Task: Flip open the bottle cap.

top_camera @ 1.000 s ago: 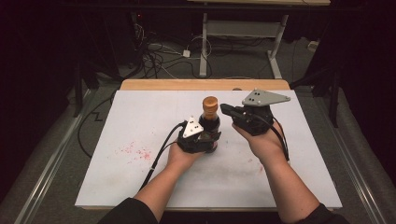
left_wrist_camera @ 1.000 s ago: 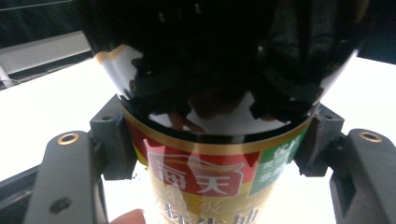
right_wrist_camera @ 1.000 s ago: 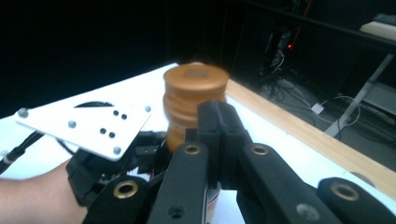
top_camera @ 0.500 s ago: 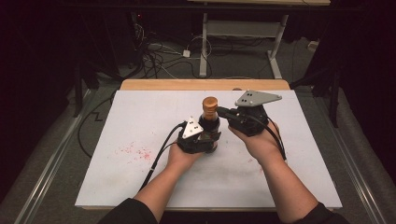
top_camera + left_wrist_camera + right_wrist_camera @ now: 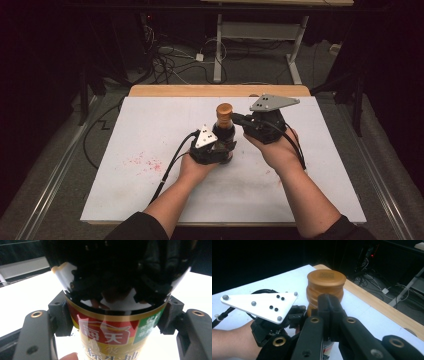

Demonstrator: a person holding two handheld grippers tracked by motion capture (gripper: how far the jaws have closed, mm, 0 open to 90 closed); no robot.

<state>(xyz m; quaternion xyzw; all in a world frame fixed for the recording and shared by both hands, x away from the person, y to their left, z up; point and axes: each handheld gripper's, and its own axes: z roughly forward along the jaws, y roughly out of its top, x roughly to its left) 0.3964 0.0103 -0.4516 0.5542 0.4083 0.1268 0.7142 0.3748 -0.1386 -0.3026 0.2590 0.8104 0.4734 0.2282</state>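
Two grippers meet at one dark bottle [image 5: 224, 131] standing on the tabletop [image 5: 150, 130]. Left gripper [image 5: 215, 147] clamps its jaws around the bottle's labelled body. Right gripper [image 5: 240, 120] has jaws closed together, tips beside the brown cap [image 5: 325, 286].

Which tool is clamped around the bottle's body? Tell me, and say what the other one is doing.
The left tool: its jaws press both sides of the labelled bottle. The right tool is shut on nothing, tips at the orange cap.
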